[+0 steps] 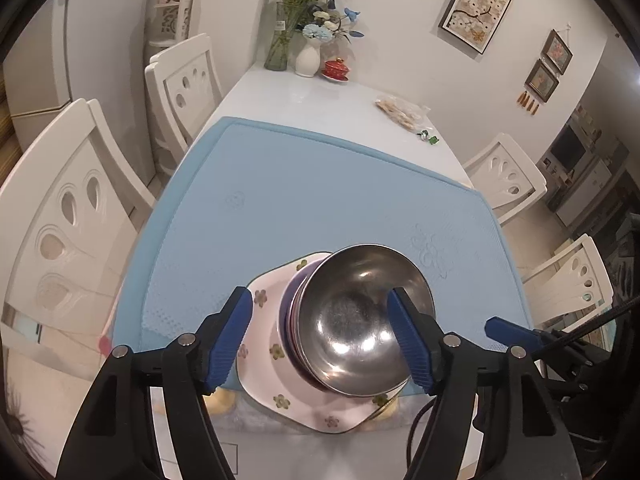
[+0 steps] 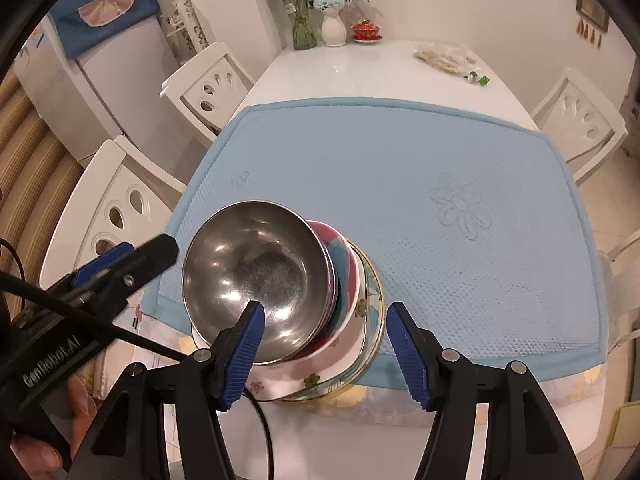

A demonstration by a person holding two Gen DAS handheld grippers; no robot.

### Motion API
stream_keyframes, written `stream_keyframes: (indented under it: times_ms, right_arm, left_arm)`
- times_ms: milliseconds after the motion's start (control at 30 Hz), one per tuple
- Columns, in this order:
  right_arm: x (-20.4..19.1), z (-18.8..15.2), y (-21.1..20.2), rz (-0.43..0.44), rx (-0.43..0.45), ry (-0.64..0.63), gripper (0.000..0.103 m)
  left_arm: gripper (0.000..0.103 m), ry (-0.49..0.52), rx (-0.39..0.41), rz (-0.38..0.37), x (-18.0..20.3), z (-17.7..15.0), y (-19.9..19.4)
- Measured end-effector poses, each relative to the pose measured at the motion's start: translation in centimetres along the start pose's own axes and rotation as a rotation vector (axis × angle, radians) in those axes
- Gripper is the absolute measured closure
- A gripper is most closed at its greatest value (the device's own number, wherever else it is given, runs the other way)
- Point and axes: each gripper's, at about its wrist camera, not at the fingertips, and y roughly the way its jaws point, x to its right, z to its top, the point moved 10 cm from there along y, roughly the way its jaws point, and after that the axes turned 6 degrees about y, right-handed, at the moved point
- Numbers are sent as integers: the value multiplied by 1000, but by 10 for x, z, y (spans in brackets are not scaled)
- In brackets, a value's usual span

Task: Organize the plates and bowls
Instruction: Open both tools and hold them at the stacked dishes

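We hold both grippers above one stack of dishes at the near edge of the light blue mat (image 1: 304, 184) on the white table (image 1: 320, 92)

In the left wrist view, going from left to right: white chairs (image 1: 68, 216) stand left of our jaws, then comes the left finger of the left gripper (image 1: 320, 340), its blue pads (image 1: 230, 340) bare and clear of everything. Between and just beyond the two fingers sits the stack: a pink flowered plate (image 1: 264, 344) at the bottom, a purple-rimmed bowl (image 1: 286, 308) on it, and a steel bowl (image 1: 360, 316) on top, open side up. The right finger crosses in front of the steel bowl's rim, though we cannot tell whether it touches it. The jaws stand apart and grip nothing. Right of them the tip of the other gripper pokes in

In the right wrist view, the left gripper (image 2: 120, 264) lies left of our jaws, a hand (image 2: 60, 432) below it. The right gripper (image 2: 322, 340) has its jaws apart too, with nothing clamped; its left finger overlaps the steel bowl (image 2: 256, 276) in the view, and the right finger stands clear of the stack. Here we also see a gold-rimmed plate (image 2: 374, 320) under the flowered plate (image 2: 320, 376), and a pink and blue bowl (image 2: 344, 264) beneath the steel one

Far beyond both jaws, a glass vase of stems (image 1: 280, 40), a white vase of blue flowers (image 1: 308, 58) and a red lidded cup (image 1: 336, 68) stand at the table's far end
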Motion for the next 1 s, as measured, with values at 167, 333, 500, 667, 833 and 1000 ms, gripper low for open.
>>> stream_keyframes:
  times_ms: [167, 333, 500, 667, 833, 1000]
  right_arm:
    - [4, 0, -5, -22, 20, -13, 39]
    - [2, -3, -3, -30, 12, -11, 39]
    - [4, -8, -1, -36, -6, -7, 39]
    - [6, -12, 1, -44, -22, 3, 38]
    - [6, -16, 3, -59, -41, -9, 38]
    - [10, -19, 2, -62, -50, -4, 38]
  left_arm:
    - [32, 3, 14, 17, -2, 0, -3]
    - [31, -3, 6, 10, -1, -4, -4]
    - [31, -8, -4, 19, -3, -10, -3]
    - [31, -22, 1, 13, -3, -11, -5]
    - [31, -31, -10, 2, -2, -13, -5]
    - [31, -23, 2, 20, -2, -12, -6]
